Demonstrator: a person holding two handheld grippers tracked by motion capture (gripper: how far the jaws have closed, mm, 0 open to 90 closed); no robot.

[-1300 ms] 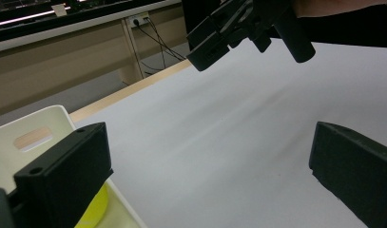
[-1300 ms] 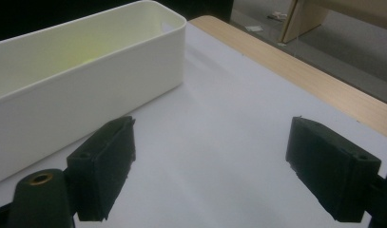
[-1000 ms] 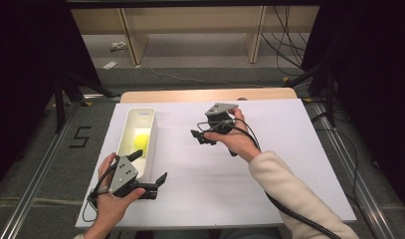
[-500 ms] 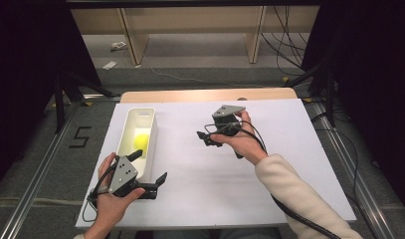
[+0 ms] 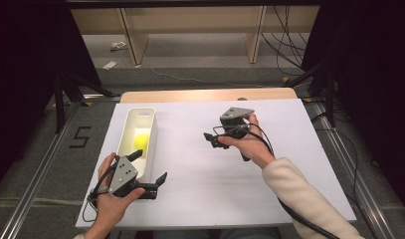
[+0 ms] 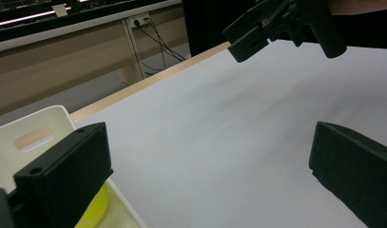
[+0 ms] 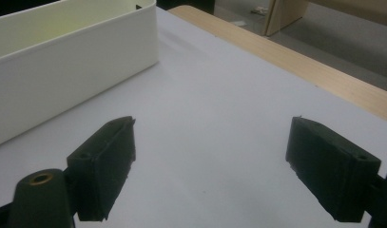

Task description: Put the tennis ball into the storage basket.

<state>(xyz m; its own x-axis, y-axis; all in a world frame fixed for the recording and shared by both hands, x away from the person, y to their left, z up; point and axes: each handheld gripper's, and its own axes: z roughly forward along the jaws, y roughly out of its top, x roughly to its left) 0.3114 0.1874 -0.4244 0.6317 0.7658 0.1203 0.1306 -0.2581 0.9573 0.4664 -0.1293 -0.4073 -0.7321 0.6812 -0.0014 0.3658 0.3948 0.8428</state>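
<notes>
White bin (image 5: 151,115) holds one yellow ball (image 5: 140,141) (partly shadowed)

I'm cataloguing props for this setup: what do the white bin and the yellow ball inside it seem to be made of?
White bin: probably moulded plastic, smooth and slightly glossy, with thin walls, rounded corners and a cut-out handle. Yellow ball: matte and evenly coloured, perhaps foam, felt or rubber; too small to tell.
</notes>
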